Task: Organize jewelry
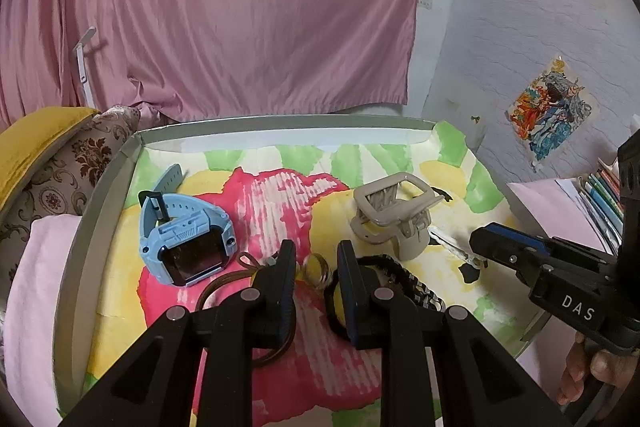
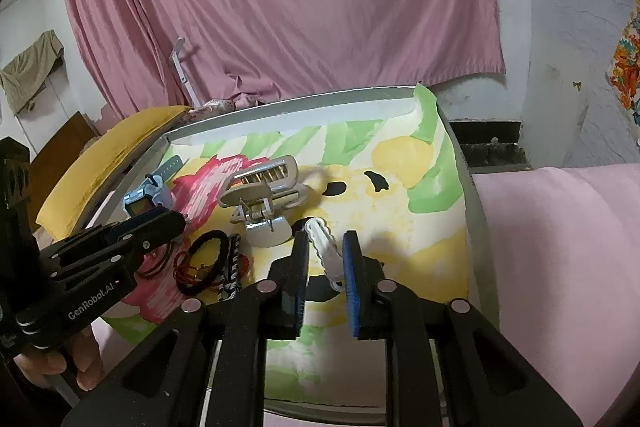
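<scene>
A shallow tray (image 1: 100, 195) lined with a painted sheet holds the jewelry. My left gripper (image 1: 317, 255) is open, its jaws on either side of a gold ring (image 1: 316, 269). A blue smartwatch (image 1: 186, 241) lies to its left. A beige claw clip (image 1: 394, 209) lies to its right, and a black beaded bracelet (image 1: 416, 285) lies just by the right finger. My right gripper (image 2: 326, 245) is open around a white wavy hair clip (image 2: 326, 247) lying on the sheet. The claw clip (image 2: 264, 195) and black and red bands (image 2: 204, 261) lie to its left.
A pink curtain (image 1: 240, 7) hangs behind the tray. Yellow and patterned cushions (image 1: 48, 155) lie at the left. Pink cloth (image 2: 560, 247) lies to the tray's right. Books (image 1: 604, 195) stand at the far right. A brown cord (image 1: 224, 287) lies under my left gripper.
</scene>
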